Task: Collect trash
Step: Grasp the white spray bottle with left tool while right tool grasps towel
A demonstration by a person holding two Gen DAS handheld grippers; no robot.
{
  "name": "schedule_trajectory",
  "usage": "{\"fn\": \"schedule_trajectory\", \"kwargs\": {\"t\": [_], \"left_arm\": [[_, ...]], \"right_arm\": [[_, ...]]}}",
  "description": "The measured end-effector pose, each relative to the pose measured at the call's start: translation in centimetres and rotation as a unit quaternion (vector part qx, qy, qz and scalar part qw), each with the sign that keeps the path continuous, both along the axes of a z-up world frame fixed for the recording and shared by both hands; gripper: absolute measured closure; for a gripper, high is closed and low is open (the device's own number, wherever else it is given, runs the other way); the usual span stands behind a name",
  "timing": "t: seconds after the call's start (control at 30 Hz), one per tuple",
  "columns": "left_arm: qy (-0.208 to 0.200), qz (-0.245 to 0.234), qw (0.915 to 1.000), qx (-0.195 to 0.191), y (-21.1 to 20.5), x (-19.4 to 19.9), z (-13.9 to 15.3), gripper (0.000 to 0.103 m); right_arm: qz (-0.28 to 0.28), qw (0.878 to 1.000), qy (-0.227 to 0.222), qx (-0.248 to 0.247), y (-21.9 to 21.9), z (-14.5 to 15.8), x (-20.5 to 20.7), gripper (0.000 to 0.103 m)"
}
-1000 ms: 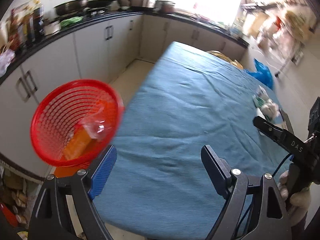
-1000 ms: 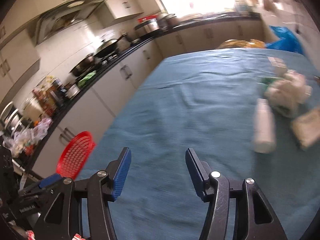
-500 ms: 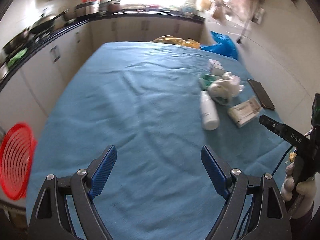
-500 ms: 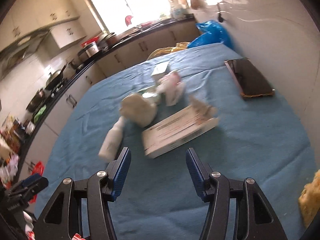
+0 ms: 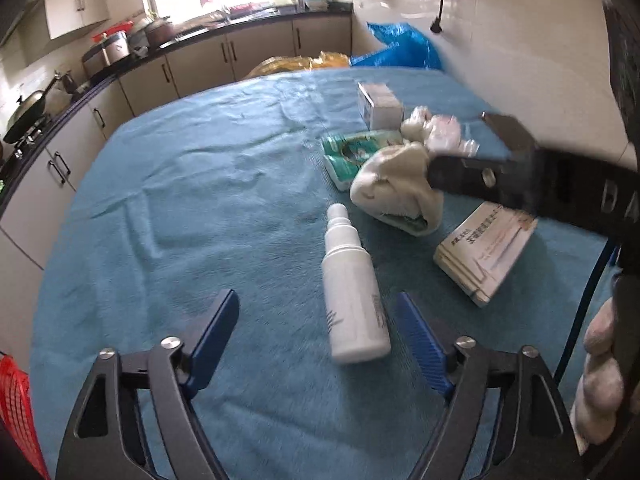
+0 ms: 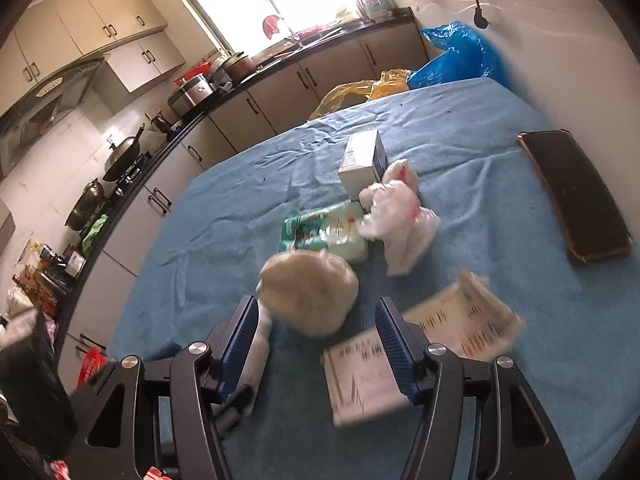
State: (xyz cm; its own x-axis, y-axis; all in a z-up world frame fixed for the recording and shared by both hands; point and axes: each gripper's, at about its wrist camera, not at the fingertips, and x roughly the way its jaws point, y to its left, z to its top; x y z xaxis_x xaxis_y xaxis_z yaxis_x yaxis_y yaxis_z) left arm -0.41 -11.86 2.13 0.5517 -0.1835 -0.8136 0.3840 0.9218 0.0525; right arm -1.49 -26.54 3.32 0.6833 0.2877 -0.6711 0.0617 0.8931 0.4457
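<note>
A bench draped in a wrinkled blue cloth (image 5: 192, 200) carries all the trash, and the cream crumpled cloth bundle (image 6: 308, 292) near its middle serves as the landmark. The left gripper (image 5: 320, 336) hovers low over the cloth on the near side of the bundle, its blue-padded fingers (image 5: 218, 328) spread wide and holding nothing. The right gripper (image 6: 316, 344) sits just short of the bundle, its fingers (image 6: 240, 336) likewise apart and empty, the bundle lying just beyond the gap between them. A dark flat rectangular phone-like slab (image 6: 576, 196) lies well to the right of the bundle, by the wall. A flat white printed cardboard box (image 5: 484, 252) rests just right of the bundle and nearer the cameras. A white plastic spray bottle (image 5: 352, 292) lies on its side just in front of the bundle, between the left fingers. A green-and-white soft tissue packet (image 6: 320, 232) lies just behind the bundle; whether they touch is unclear. A crumpled white plastic bag (image 6: 400, 216) sits behind and right of the bundle. A small white upright carton (image 6: 362, 160) stands farther behind. A red mesh basket (image 5: 18, 408) shows far to the left, off the bench edge.
</note>
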Motion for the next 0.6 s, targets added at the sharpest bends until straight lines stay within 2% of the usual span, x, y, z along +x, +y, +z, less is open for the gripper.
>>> {"fn": "schedule_trajectory", "kwargs": {"t": [0.13,0.2,0.23,0.27,0.3,0.37,0.4,0.5,0.6], "left_arm": [[0.025,0.005,0.9996,-0.014,0.0,1.5,-1.2,0.028],[0.029,0.013,0.9991,-0.027,0.3,1.9,-1.4,0.034],[0.031,0.017,0.9989,-0.031,0.5,2.0,-1.3,0.044],[0.031,0.019,0.9988,-0.034,0.8,1.9,-1.2,0.061],[0.035,0.019,0.9984,-0.04,1.1,1.8,-1.1,0.072],[0.043,0.024,0.9976,-0.048,1.7,1.7,-0.9,0.074],[0.045,0.027,0.9972,-0.054,2.1,1.5,-0.9,0.074],[0.046,0.039,0.9961,-0.064,3.4,0.4,-0.3,0.074],[0.044,0.049,0.9947,-0.079,5.0,-1.2,0.6,0.074]], "right_arm": [[0.003,1.0,0.016,0.006,0.3,-1.1,1.9,0.038],[0.006,1.0,0.024,0.012,0.4,-1.7,2.5,0.038],[0.008,1.0,0.025,0.014,0.5,-1.9,2.8,0.038],[0.011,1.0,0.026,0.014,0.8,-2.1,3.0,0.038],[0.014,1.0,0.025,0.011,1.0,-2.2,3.1,0.038],[0.018,1.0,0.022,0.001,1.7,-2.2,3.3,0.042],[0.022,1.0,0.02,-0.001,2.0,-2.1,3.3,0.053],[0.025,1.0,0.013,-0.008,2.5,-1.6,2.8,0.072],[0.03,1.0,0.006,-0.005,2.6,-1.1,1.9,0.076]]}}
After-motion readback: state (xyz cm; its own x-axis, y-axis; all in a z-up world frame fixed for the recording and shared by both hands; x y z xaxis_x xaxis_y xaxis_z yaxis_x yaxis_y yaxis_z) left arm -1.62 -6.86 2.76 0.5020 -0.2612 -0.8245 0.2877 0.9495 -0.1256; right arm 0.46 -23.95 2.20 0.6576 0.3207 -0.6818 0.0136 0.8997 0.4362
